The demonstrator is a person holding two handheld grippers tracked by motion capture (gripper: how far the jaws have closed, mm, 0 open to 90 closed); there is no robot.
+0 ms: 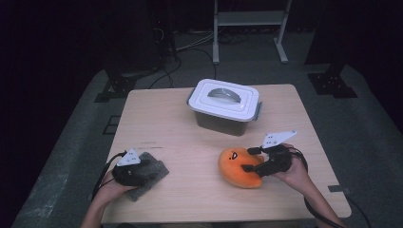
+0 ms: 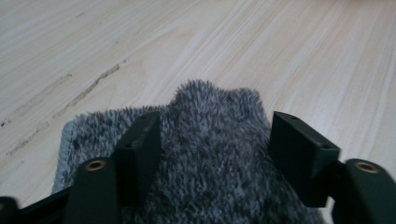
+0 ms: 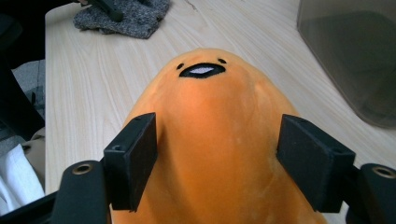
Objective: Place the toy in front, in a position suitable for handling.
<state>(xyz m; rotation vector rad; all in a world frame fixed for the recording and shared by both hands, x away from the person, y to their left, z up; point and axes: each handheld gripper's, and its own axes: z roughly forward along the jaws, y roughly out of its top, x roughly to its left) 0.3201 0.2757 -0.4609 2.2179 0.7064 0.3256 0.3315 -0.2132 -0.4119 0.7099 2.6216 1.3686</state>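
From the high view, the lidded box [image 1: 224, 107] stands at the far middle of the worktop [image 1: 190, 142], its white lid down and its handle folded flat; you cannot see through the dark wall to what it holds. Your left tool [image 1: 138, 173] sits over the grey furry cloth [image 1: 154, 168] at the near left, covering much of it. Your right tool [image 1: 254, 166] is at the orange plush toy [image 1: 237, 166] at the near right, and your hand hides the toy's right end.

In the left gripper view, the cloth [image 2: 210, 154] lies flat on the worktop between the jaws. They straddle it, and the right pad stands clear of the pile, so it is not clenched.

In the right gripper view, the toy [image 3: 215, 140] fills the gap between the jaws, both pads pressed into its sides: grasped. The box [image 3: 355, 51] is cut off at the far right; its smoky wall shows nothing inside. The cloth [image 3: 126, 16] lies at the far left, with the other tool's tip on it.
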